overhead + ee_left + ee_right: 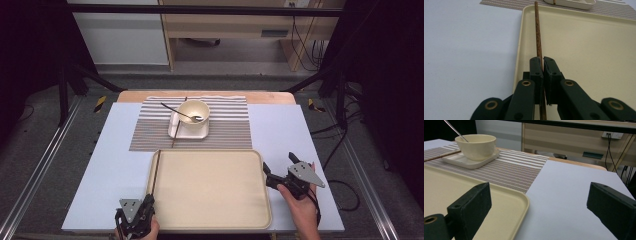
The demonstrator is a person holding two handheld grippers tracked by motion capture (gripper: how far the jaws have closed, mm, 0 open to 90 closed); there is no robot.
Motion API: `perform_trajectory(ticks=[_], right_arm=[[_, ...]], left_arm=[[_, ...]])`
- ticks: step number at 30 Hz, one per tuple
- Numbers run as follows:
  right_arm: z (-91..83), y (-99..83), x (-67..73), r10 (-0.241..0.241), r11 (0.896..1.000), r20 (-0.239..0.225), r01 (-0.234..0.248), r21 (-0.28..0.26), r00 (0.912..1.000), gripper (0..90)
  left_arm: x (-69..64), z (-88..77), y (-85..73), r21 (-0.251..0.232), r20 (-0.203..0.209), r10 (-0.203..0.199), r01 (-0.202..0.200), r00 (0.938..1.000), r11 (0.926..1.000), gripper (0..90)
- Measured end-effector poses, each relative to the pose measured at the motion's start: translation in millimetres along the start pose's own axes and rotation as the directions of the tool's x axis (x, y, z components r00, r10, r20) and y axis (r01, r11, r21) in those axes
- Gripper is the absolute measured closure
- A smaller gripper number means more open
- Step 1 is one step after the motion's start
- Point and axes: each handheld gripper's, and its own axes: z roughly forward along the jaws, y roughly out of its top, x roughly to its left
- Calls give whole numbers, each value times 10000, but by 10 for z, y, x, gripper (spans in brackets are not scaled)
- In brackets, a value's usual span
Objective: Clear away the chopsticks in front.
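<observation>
- Left gripper [541, 65] pinches 1 chopstick [538, 35] over the tray's [210, 222] left rim, likely placing it.
- Right gripper [267, 172], spread, waits right of tray.

left gripper [148, 201] — jaws clamped | right gripper [265, 169] — jaws wide apart

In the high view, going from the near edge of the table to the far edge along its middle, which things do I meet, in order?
Beige tray → striped placemat → square white plate → cream bowl with a spoon in it.
</observation>
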Motion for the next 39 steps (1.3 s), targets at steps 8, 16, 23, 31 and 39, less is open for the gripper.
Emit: perform_trajectory(ticks=[8,16,23,31,39], right_arm=[[1,-1,-6,-25,10000,-16,25,9,10000,58],[3,0,-1,-6,10000,-24,6,13,10000,58],[8,1,9,-24,10000,-34,24,9,10000,58],[10,1,6,-9,10000,-31,9,11,10000,58],[13,1,11,-50,10000,-55,50,-2,10000,58]], left_arm=[[-3,11,-21,46,-15,10,-10,10000,10000,858],[-4,18,-25,140,44,-35,35,10000,9999,858],[-17,31,-36,199,69,-63,61,10000,9998,857],[5,44,-46,237,38,-152,152,9999,9996,857],[-5,61,-56,227,93,-189,187,9998,9996,856]])
